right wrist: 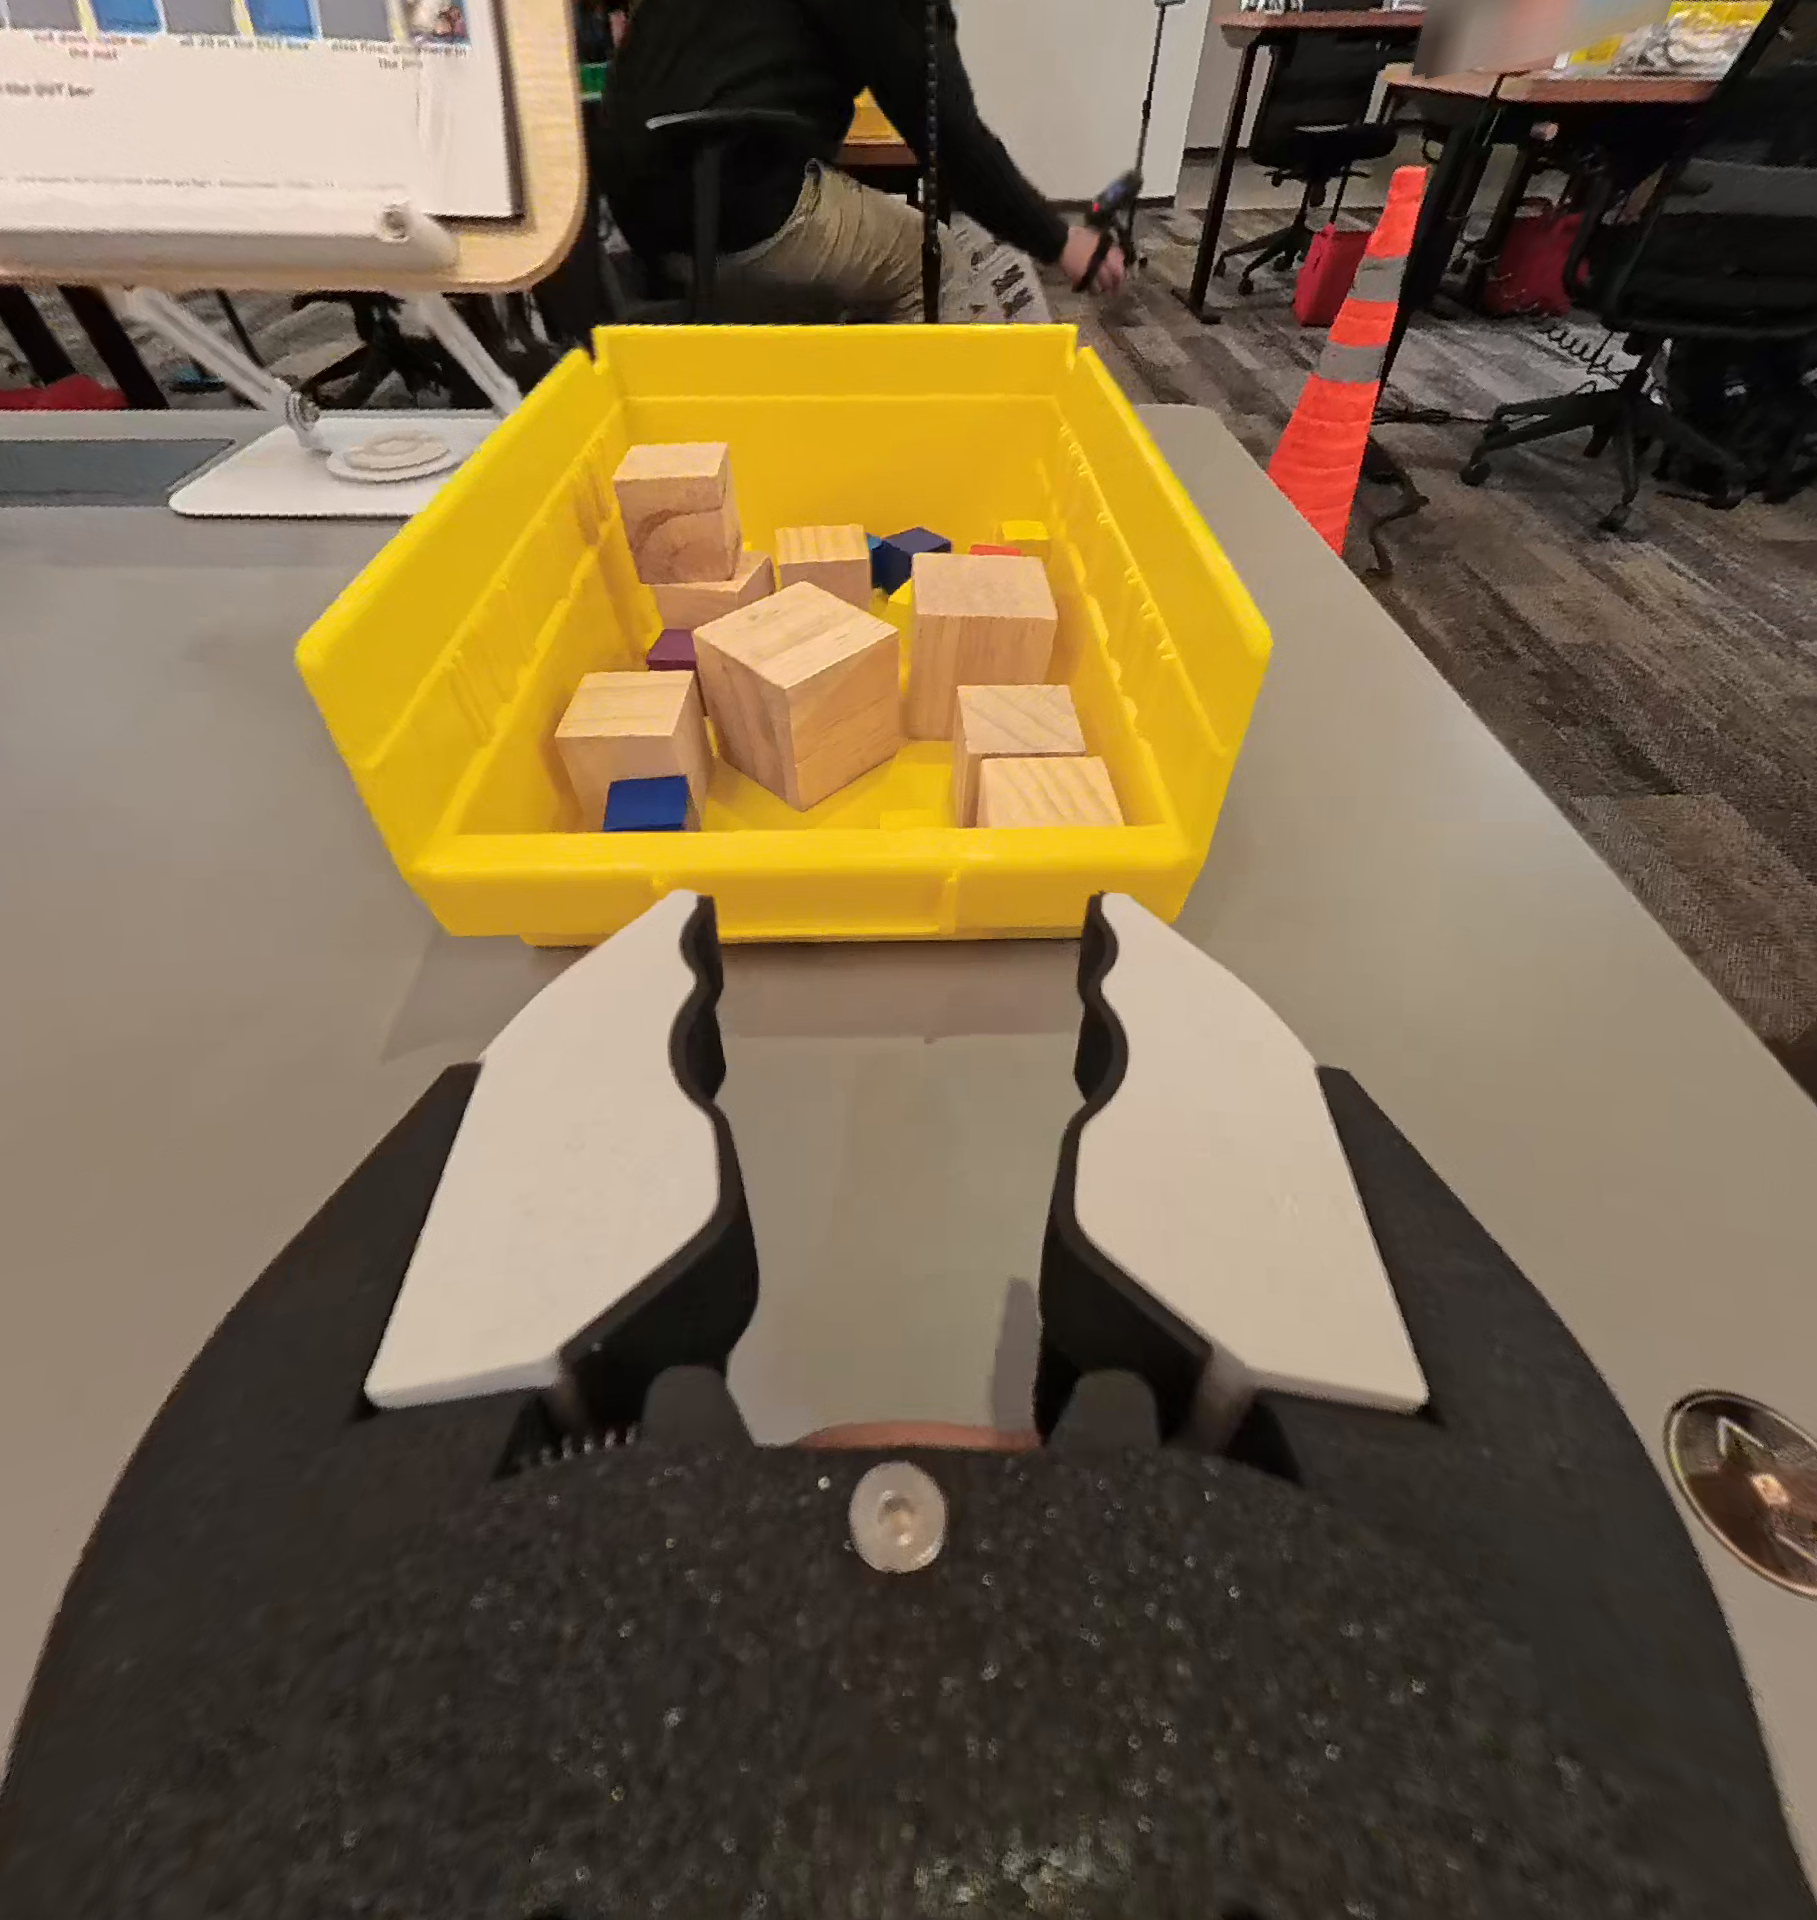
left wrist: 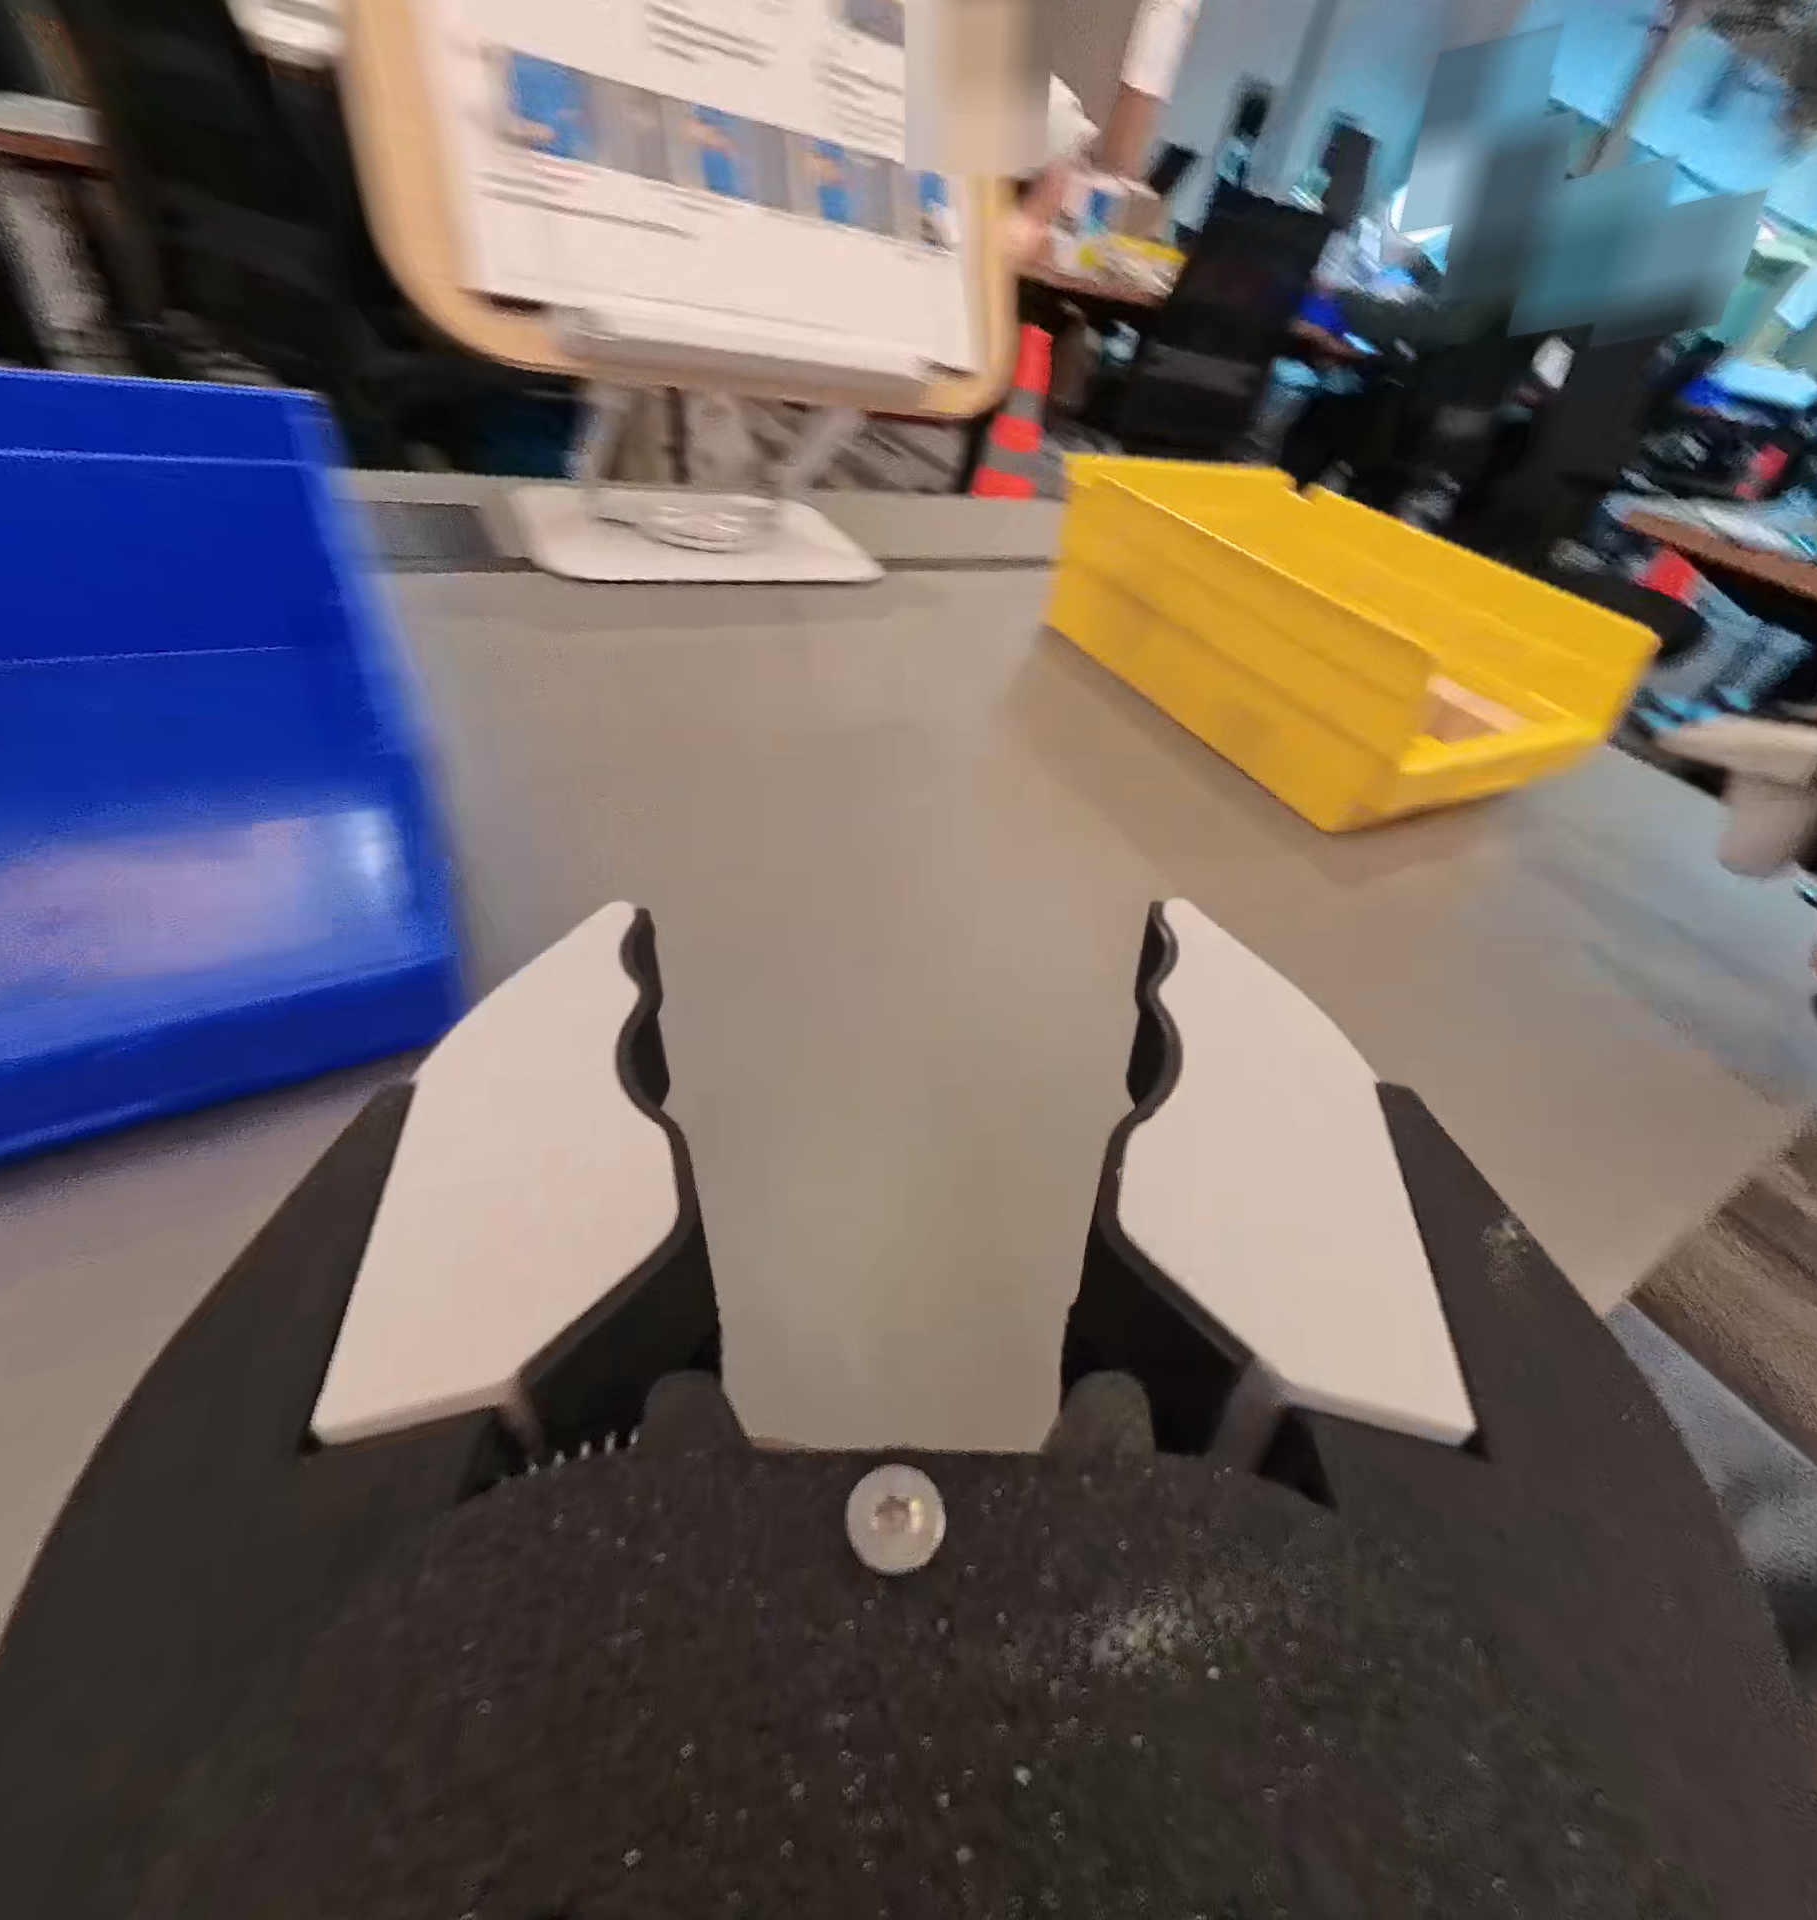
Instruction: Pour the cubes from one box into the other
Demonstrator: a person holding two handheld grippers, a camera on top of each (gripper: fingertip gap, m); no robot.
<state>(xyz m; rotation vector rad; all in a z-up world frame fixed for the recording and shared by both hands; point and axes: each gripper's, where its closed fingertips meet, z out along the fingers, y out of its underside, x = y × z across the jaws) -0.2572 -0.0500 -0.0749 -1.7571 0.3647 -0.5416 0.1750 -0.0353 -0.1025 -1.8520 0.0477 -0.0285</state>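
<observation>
- Cubes (right wrist: pixel 800 696) fill the yellow box (right wrist: pixel 675 883), which sits on the grey table (right wrist: pixel 208 831) straight ahead of the right gripper (right wrist: pixel 899 935).
- Most cubes are plain wood in 2 sizes or so, lying tumbled at odd angles; small blue (right wrist: pixel 644 802), purple (right wrist: pixel 672 650), red and yellow ones lie among them.
- Right gripper jaws stand wide apart with nothing between them, their tips just short of the near, low front wall of the yellow box and not touching it.
- Left gripper (left wrist: pixel 899 935) hovers over bare table, jaws likewise wide and empty.
- In the left wrist view the blue box (left wrist: pixel 156 727) lies close on the left, blurred, its inside not readable.
- In that same view the yellow box (left wrist: pixel 1299 644) rests far right, well apart from the blue box, with a sliver of pale wood showing at its near end.
- A board on a white stand (left wrist: pixel 696 540) rises at the far edge of the table, between the 2 boxes.
- An orange cone (right wrist: pixel 1345 364) stands on the carpet beyond the table's right side.
- A seated person (right wrist: pixel 831 156) is visible behind the yellow box.
- A round metal disc (right wrist: pixel 1766 1496) is set into the table near right.
</observation>
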